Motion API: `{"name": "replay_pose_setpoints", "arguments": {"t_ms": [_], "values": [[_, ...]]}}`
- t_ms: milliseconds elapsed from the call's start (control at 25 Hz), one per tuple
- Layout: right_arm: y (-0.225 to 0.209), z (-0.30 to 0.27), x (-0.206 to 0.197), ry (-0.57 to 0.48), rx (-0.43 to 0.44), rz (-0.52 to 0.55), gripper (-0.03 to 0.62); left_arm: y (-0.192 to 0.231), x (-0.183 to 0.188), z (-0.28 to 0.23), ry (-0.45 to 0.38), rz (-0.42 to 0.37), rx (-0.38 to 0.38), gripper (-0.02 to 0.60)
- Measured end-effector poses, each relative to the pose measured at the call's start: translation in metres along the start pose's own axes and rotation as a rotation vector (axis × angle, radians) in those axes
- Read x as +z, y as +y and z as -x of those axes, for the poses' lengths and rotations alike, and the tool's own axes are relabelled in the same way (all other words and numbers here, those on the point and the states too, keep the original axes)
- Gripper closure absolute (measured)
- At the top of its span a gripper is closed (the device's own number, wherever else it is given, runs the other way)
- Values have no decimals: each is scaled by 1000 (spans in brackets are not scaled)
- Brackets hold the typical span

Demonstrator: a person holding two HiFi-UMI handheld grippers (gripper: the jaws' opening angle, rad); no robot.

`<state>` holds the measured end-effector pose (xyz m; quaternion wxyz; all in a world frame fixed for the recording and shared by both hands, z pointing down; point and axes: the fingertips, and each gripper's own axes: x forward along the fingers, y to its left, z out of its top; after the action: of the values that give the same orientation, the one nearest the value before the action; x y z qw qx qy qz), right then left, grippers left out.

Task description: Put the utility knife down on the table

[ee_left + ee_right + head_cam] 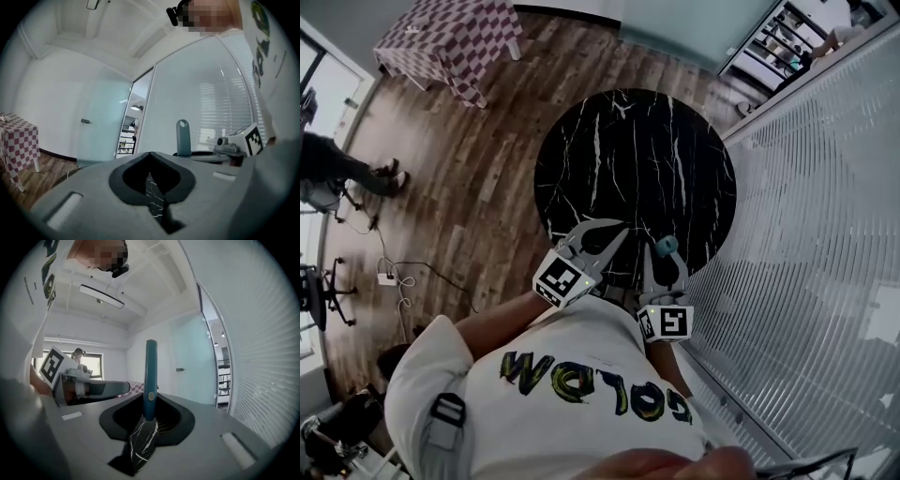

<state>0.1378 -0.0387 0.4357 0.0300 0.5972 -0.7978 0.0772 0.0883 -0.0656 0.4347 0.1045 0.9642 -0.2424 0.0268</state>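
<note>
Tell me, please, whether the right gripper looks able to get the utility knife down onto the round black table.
Probably yes: the right gripper, shut on the utility knife, hangs over the table, whose top shows bare there, and the left gripper sits beside it, not across.

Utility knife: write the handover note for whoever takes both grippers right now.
Left gripper: shut, nothing between its jaws, beside the right one.
Right gripper: shut on the utility knife, whose teal handle stands upright out of the jaws.
Black marble table: under both grippers, near its front edge.
Done: knife is gripped.
Left: lower it onto the table, open the right gripper, pull back.
</note>
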Motion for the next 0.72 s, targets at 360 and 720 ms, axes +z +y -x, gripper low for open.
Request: {"name": "replay_pose_setpoints", "arguments": {"t_ms": [360, 720], "values": [[-15, -14, -76, 151, 13, -20, 525, 16, -71, -12, 121, 28, 24, 580], [-18, -26, -152, 324, 41, 28, 525, 24, -137, -23, 244, 14, 5, 580]]}}
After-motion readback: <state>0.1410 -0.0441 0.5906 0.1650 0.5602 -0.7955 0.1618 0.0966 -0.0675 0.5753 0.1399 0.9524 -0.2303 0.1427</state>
